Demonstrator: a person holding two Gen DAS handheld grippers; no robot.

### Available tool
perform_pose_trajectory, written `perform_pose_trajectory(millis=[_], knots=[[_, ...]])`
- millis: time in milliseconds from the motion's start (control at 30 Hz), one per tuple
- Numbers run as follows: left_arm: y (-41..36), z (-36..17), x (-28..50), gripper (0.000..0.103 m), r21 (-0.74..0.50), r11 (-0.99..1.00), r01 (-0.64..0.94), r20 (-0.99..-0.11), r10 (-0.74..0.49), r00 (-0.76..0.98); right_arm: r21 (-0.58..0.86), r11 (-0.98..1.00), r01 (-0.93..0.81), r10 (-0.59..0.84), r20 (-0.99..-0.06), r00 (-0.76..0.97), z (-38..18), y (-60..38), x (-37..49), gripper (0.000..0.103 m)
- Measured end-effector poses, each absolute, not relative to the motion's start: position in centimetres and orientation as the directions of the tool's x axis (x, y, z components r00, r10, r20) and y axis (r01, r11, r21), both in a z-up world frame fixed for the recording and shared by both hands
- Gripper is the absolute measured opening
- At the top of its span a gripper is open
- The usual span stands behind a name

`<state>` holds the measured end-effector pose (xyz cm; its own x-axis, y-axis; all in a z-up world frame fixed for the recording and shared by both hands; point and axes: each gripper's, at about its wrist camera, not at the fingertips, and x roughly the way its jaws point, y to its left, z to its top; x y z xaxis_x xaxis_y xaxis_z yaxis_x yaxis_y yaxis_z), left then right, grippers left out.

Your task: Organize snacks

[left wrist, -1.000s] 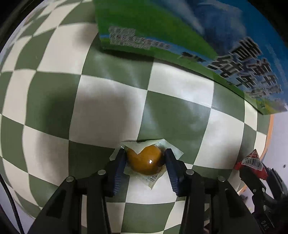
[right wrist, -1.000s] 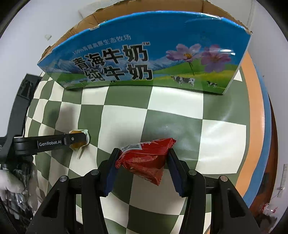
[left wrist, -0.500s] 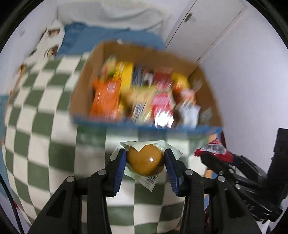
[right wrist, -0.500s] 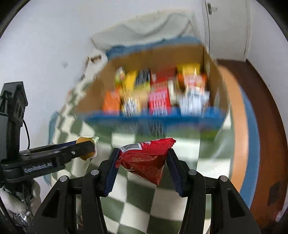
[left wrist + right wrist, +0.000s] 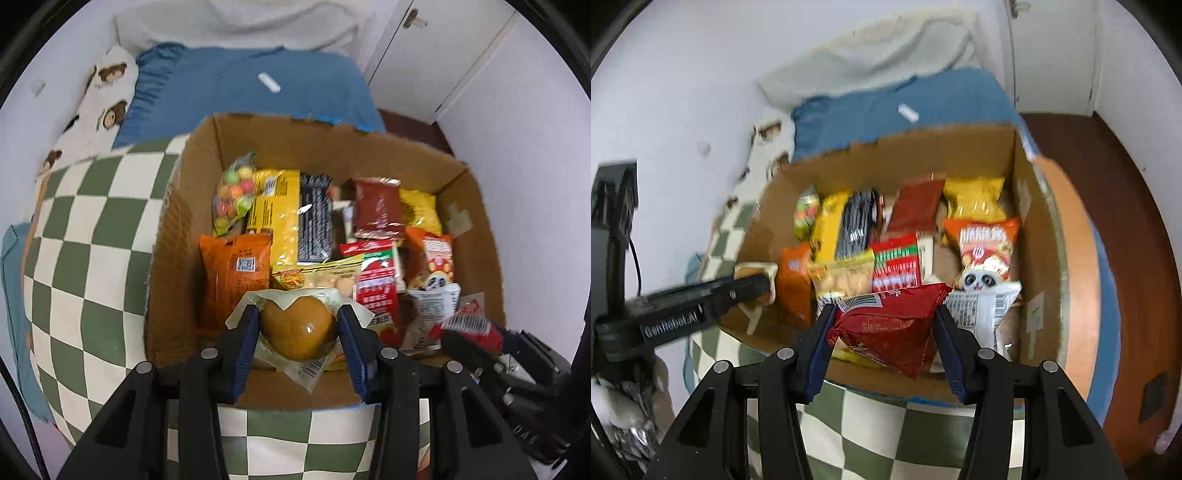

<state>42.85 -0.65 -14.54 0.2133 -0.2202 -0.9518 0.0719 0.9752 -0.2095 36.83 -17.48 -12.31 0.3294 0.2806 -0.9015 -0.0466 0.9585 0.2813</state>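
My left gripper [image 5: 297, 332] is shut on a round brown snack in a clear wrapper [image 5: 297, 326] and holds it above the near edge of an open cardboard box [image 5: 173, 236]. My right gripper [image 5: 882, 328] is shut on a red snack packet [image 5: 890, 325] and holds it over the box's near edge [image 5: 1039, 229]. The box holds several snack packets. The right gripper with the red packet also shows in the left wrist view [image 5: 476, 328]. The left gripper with its snack also shows in the right wrist view [image 5: 753, 284].
The box stands on a green and white checkered cloth [image 5: 85, 258]. Behind it lie a blue pillow [image 5: 240, 88] and a bear-print pillow [image 5: 99, 107]. A white wall and door [image 5: 443, 55] stand at the right. Brown floor [image 5: 1126, 192] lies right of the bed.
Both grippers have risen from the cloth with their snacks and moved forward over the box's near edge. The box's inside has come into view.
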Motion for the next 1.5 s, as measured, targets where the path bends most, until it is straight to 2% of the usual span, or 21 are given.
perform_pose_trajectory(millis=[33,133,167,200,267,333,400,533,1000,1500], knots=[[-0.7,-15.0,43.1,0.042,-0.209,0.976,0.064,-0.957,-0.218,0.190,0.274,0.961,-0.040,0.274,-0.917,0.290,-13.2,-17.1,37.4,0.057],[-0.8,-16.1,43.3,0.042,-0.196,0.979,0.049,-0.969,-0.201,0.145,0.242,0.970,-0.029,0.241,-0.934,0.263,-14.4,-16.9,37.6,0.086],[-0.8,-16.3,43.2,0.046,-0.180,0.983,0.045,-0.973,-0.185,0.142,0.223,0.975,-0.023,0.221,-0.940,0.261,-14.6,-16.9,37.6,0.095],[-0.9,-16.4,43.2,0.051,-0.168,0.985,0.045,-0.975,-0.172,0.140,0.203,0.979,-0.015,0.200,-0.945,0.258,-14.7,-17.0,37.8,0.097],[-0.8,-16.9,43.3,0.080,-0.154,0.987,0.043,-0.978,-0.159,0.136,0.170,0.985,0.004,0.163,-0.954,0.252,-15.0,-17.2,38.1,0.098],[-0.7,-17.3,43.3,0.091,-0.140,0.989,0.047,-0.980,-0.145,0.138,0.135,0.991,0.013,0.127,-0.960,0.249,-15.1,-17.4,38.5,0.099],[-0.6,-17.6,43.2,0.091,-0.118,0.992,0.052,-0.983,-0.124,0.138,0.098,0.995,0.015,0.091,-0.964,0.249,-15.2,-17.4,38.9,0.100],[-0.4,-17.9,42.9,0.099,-0.096,0.994,0.060,-0.983,-0.104,0.153,0.054,0.998,0.019,0.048,-0.971,0.235,-15.4,-17.5,39.2,0.101],[0.3,-15.1,41.5,0.100,-0.080,0.995,0.052,-0.964,-0.090,0.252,0.026,0.999,0.044,0.013,-0.962,0.273,-14.2,-17.5,37.9,0.102],[0.5,-6.9,33.6,0.100,-0.076,0.994,0.077,-0.879,-0.103,0.465,0.014,1.000,0.014,0.006,-0.885,0.465,-5.7,-17.3,31.2,0.102]])
